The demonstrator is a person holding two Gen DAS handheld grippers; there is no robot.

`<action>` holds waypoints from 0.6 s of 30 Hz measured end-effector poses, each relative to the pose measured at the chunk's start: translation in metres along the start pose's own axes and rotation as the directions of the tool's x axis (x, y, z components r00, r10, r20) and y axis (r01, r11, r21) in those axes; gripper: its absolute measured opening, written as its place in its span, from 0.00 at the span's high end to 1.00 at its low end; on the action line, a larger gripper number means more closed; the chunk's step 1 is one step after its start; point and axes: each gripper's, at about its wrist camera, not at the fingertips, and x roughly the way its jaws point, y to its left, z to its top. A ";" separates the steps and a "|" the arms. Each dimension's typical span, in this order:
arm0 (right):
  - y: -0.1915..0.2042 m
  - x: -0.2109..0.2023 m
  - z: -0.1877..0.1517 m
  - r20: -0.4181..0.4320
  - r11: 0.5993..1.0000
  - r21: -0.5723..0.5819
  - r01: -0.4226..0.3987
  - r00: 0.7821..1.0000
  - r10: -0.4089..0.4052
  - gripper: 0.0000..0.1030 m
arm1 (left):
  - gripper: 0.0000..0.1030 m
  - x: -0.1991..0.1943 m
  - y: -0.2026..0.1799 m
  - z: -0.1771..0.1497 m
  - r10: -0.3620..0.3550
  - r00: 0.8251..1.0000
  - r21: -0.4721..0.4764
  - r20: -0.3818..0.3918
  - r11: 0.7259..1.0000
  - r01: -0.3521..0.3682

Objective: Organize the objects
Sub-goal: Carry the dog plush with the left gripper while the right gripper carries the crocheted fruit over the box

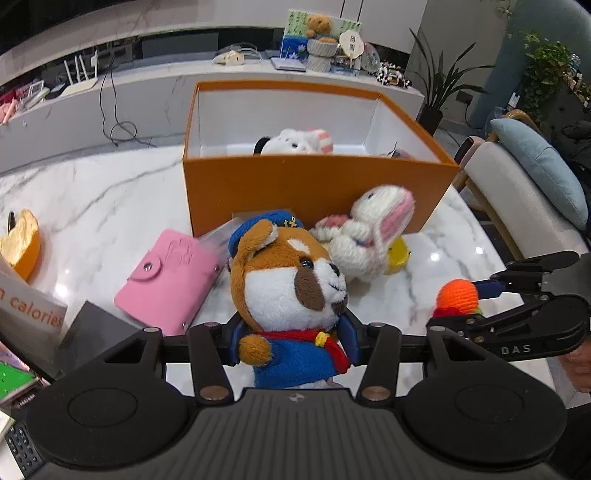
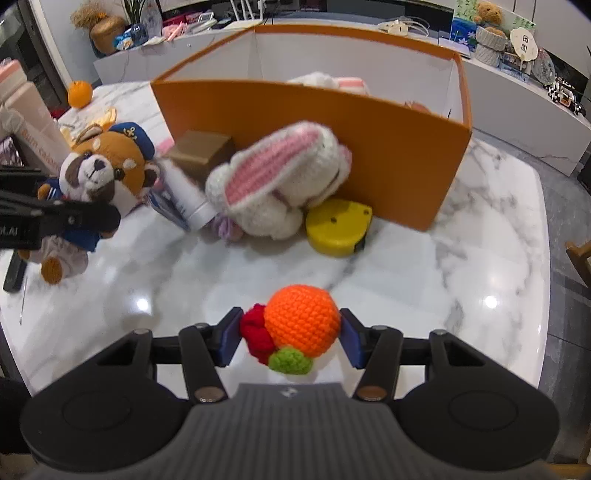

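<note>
While both tongs (image 1: 293, 334) clamp, toys (image 1: 291, 280) held.

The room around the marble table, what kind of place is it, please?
Probably a home living room. An armchair with a blue cushion stands beside the marble table, a potted plant sits near the wall, and a long counter holds a teddy bear.

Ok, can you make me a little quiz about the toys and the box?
1. True or false: the left hand-held gripper holds the plush dog.
2. What is the right hand-held gripper holding: A a crochet orange ball, B the pink wallet, C the yellow tape measure?
3. Where does the crochet bunny lie: inside the orange box or outside it?

Key: 1 true; 2 A; 3 outside, on the table against the box.
</note>
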 end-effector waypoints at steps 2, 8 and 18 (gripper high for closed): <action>0.000 -0.002 0.004 0.009 1.000 0.005 -0.003 1.000 0.003 0.44 | 0.44 -0.002 -0.001 0.002 -0.003 1.000 -0.004 0.011 1.000 0.003; -0.001 -0.013 0.023 0.066 1.000 0.027 -0.014 0.998 0.012 0.44 | 0.44 -0.011 -0.002 0.015 -0.011 0.998 -0.022 0.058 1.000 0.012; -0.002 -0.029 0.051 0.145 0.998 0.061 -0.022 0.989 0.013 0.44 | 0.44 -0.018 -0.001 0.046 -0.028 0.991 -0.053 0.132 0.998 0.035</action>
